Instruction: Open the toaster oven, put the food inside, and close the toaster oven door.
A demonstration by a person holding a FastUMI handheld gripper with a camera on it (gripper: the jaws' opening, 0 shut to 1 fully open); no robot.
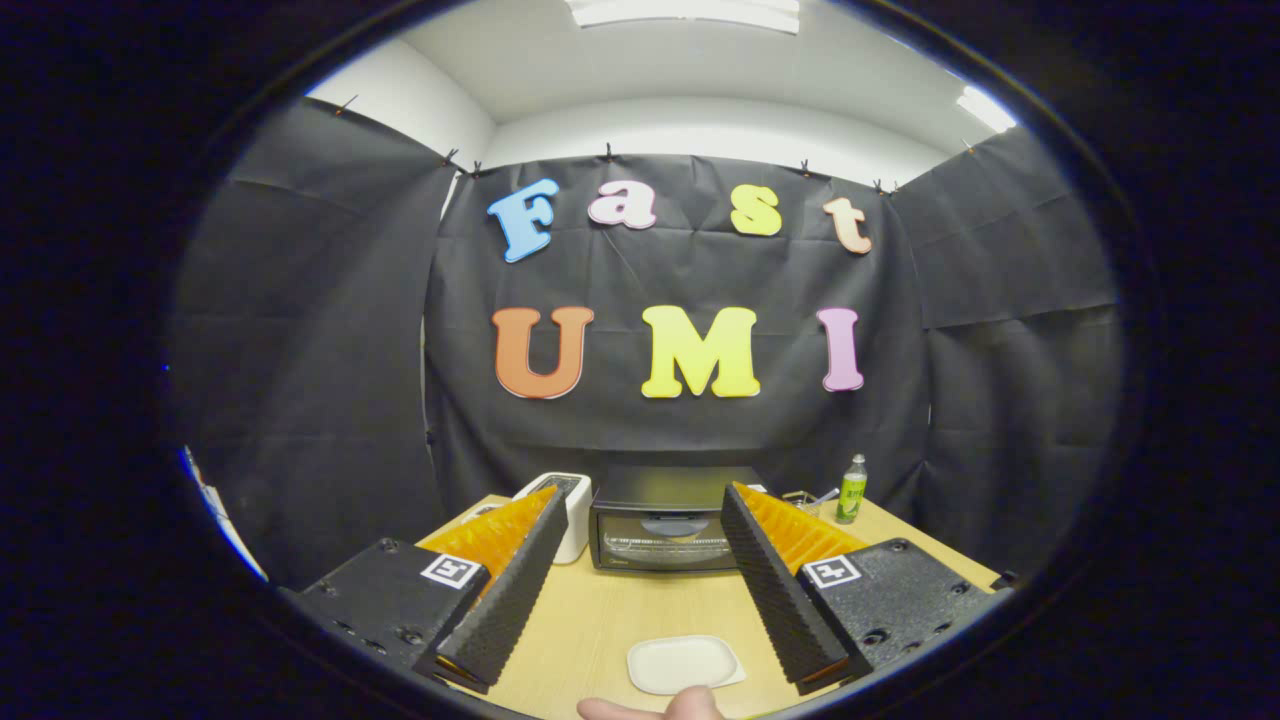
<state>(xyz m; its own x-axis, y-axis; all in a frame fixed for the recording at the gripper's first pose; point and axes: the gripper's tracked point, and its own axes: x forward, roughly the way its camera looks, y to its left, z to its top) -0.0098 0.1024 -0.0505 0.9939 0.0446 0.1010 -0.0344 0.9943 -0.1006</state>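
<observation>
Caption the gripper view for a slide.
Open gripper held above table, toaster oven closed beyond the fingers.

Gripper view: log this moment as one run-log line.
gripper: open, empty, above table | toaster oven: door closed, beyond fingers | white tray: between fingers, empty | white toaster: left of oven | green bottle: right

The handheld two-finger gripper (pixel 640 570) is held level, pointing forward, with its jaws spread wide apart and nothing between them. Each finger (pixel 510 590) is a long black wedge with a ribbed, rubbery inner face and an orange ridged outer side, mounted on a black textured block carrying a small square black-and-white marker. A fingertip of a person's bare hand (pixel 655 706) shows low between the two finger bases, close to the camera.
</observation>
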